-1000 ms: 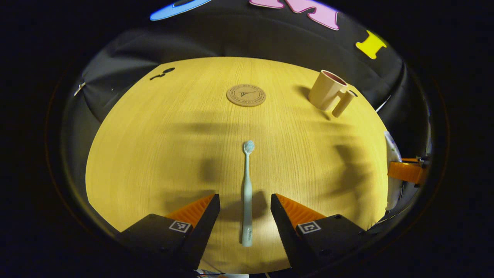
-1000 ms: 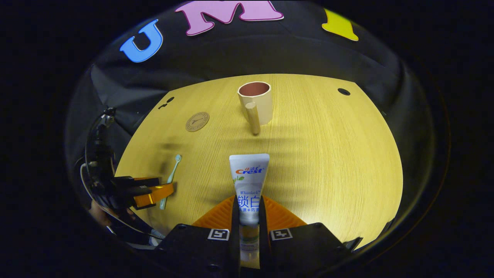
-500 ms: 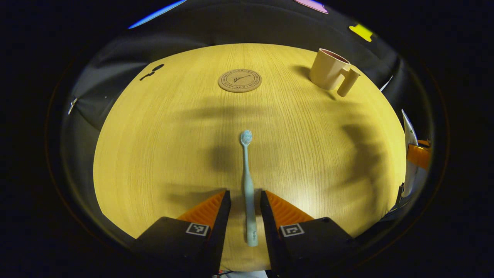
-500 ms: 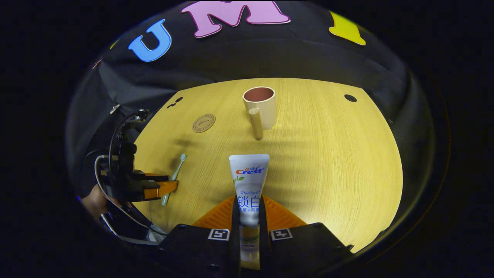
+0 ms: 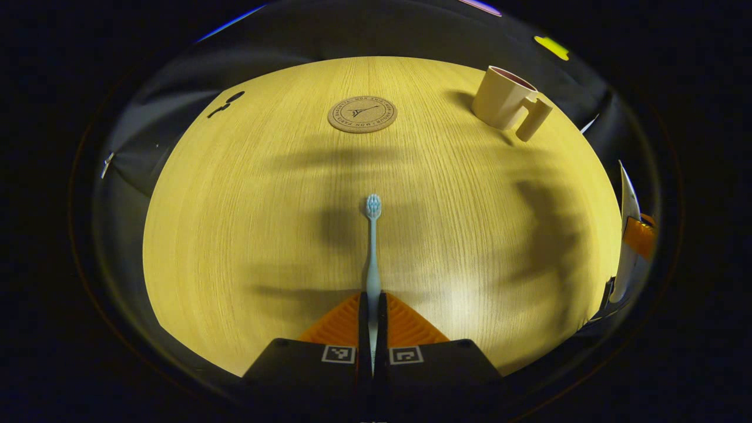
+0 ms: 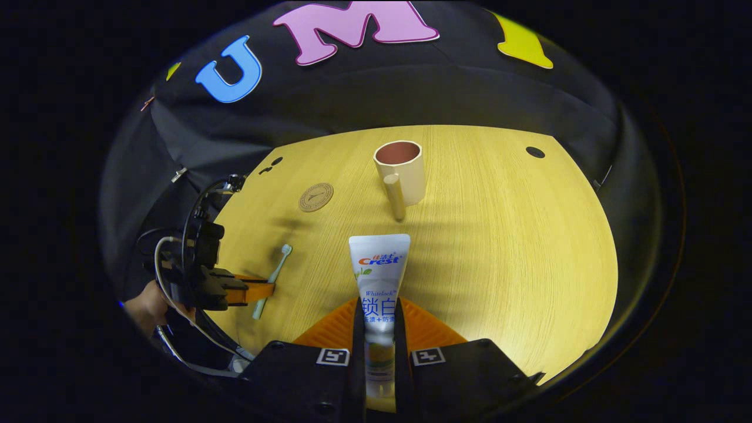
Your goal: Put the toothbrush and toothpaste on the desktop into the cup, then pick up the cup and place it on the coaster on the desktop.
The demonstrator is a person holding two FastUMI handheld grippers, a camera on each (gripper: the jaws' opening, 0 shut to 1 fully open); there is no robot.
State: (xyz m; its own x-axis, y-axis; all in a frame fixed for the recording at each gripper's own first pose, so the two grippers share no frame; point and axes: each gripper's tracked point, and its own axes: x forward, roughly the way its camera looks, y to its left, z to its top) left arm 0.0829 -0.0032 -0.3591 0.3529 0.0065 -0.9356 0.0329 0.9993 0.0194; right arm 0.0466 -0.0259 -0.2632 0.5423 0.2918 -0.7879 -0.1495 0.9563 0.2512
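Both gripper views low over one desktop (image 5: pixel 235 194), cup-ward (image 6: pixel 405 170).

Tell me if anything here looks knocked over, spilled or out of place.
Nothing stands out. The cup stands upright and apart from the coaster; the left gripper is shut on the toothbrush, the right gripper on the toothpaste tube.

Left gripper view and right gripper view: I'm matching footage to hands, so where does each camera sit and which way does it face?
Left gripper view: rides the left gripper, looking forward over the desktop; its own fingers pinch the toothbrush.
Right gripper view: rides the right gripper, facing the cup; its fingers clamp the toothpaste; a hand holds the other gripper.
Shared: desktop, toothbrush, cup, coaster.
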